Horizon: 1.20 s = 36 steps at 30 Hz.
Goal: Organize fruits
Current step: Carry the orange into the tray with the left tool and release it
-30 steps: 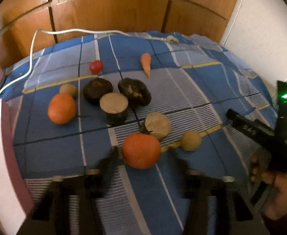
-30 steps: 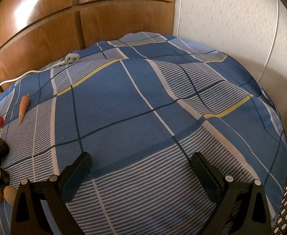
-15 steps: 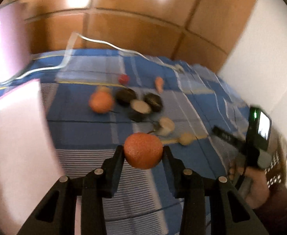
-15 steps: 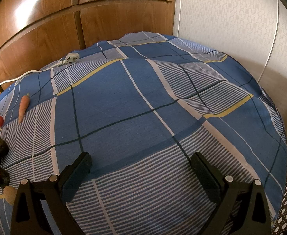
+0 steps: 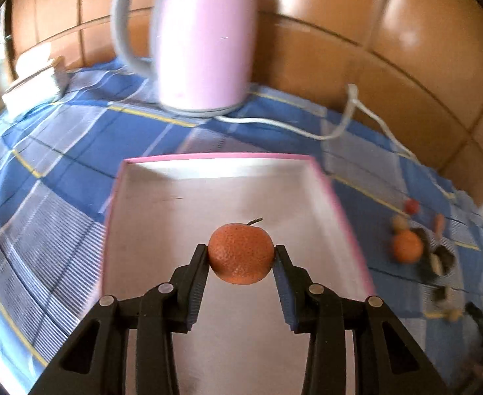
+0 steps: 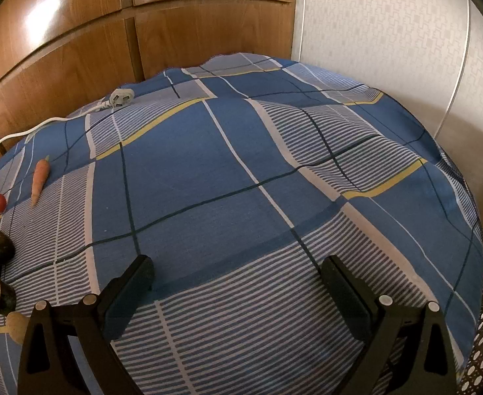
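Gripped between the pads of the left claw [image 5: 241, 256], an orange [image 5: 240, 252] is held above the pink-rimmed tray [image 5: 337, 197]; release into it is judged the next move. The right claw [image 6: 238, 276] is seen wide and empty. Remaining produce [image 5: 406, 246] lies on the blue checked bedspread [image 6: 241, 164], backed by wooden panelling [image 6: 76, 49].

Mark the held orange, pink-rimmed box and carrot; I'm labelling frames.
held orange [image 5: 240, 254], left wrist view, front peel.
pink-rimmed box [image 5: 221, 156], left wrist view, far rim.
carrot [image 6: 39, 177], right wrist view, mid-body.
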Each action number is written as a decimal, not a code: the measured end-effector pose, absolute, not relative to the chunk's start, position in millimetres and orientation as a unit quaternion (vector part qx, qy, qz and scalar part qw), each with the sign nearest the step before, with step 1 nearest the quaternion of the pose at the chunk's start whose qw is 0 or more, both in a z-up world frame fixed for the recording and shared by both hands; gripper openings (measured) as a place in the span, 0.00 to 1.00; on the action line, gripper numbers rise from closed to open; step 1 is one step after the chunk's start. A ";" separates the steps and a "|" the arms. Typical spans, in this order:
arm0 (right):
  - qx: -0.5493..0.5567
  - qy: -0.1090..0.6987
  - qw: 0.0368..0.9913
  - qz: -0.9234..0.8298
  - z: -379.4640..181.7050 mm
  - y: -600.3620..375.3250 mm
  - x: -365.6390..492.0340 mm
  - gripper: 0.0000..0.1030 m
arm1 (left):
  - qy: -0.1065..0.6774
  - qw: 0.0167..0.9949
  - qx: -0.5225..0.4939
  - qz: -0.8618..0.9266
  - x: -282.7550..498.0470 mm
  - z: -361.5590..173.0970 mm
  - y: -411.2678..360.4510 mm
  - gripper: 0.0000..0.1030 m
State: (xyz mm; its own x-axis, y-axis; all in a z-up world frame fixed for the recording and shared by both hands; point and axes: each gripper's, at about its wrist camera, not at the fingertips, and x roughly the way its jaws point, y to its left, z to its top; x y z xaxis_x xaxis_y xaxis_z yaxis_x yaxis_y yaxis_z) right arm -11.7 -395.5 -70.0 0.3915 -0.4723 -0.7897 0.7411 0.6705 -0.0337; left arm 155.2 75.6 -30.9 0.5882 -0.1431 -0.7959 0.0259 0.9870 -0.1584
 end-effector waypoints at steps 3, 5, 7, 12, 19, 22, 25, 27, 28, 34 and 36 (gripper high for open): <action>0.165 0.408 0.818 -0.371 -70.1 -395.5 -11.7 1.00 | 0.449 0.891 -0.065 -0.028 159.2 -35.1 84.5 0.40; 0.165 0.408 0.818 -0.371 -70.1 -395.6 -11.7 1.00 | 0.444 0.893 -0.076 -0.023 158.4 -34.0 92.2 0.50; 0.164 0.408 0.818 -0.371 -70.1 -395.6 -11.6 1.00 | 0.430 0.899 -0.079 -0.014 149.4 -27.9 96.7 0.57; 0.164 0.409 0.817 -0.371 -70.1 -395.6 -11.9 1.00 | 0.414 0.905 -0.095 0.013 122.0 -14.0 102.2 0.57; 0.164 0.414 0.816 -0.369 -69.4 -395.9 -11.2 1.00 | 0.406 0.907 -0.109 0.018 64.3 -13.6 99.0 0.59; 0.168 0.429 0.811 -0.360 -66.0 -396.5 -9.2 0.91 | 0.406 0.907 -0.108 0.016 50.6 -15.2 97.6 0.60; 0.179 0.431 0.819 -0.334 -54.0 -393.1 -3.7 0.77 | 0.405 0.908 -0.108 0.015 36.3 -18.0 96.3 0.62; 0.180 0.421 0.833 -0.310 -40.2 -386.4 3.8 0.77 | 0.406 0.907 -0.107 0.014 30.3 -20.0 94.9 0.63; 0.176 0.415 0.842 -0.295 -32.9 -381.3 8.9 0.76 | 0.407 0.907 -0.107 0.014 28.5 -21.2 94.5 0.64; 0.172 0.427 0.870 -0.177 -12.4 -351.9 69.0 0.60 | 0.408 0.907 -0.106 0.009 21.1 -21.3 92.1 0.65; 0.174 0.438 0.868 -0.153 -14.3 -345.1 95.4 0.58 | 0.407 0.908 -0.104 0.008 19.0 -19.9 92.0 0.67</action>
State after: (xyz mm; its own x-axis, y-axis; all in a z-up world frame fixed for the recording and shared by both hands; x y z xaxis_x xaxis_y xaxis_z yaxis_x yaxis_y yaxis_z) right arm 95.4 -345.1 -14.3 0.5690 -0.1135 -0.8144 0.4189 0.8923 0.1684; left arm 19.0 92.0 -19.8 0.6694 -0.0689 -0.7397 -0.0996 0.9784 -0.1813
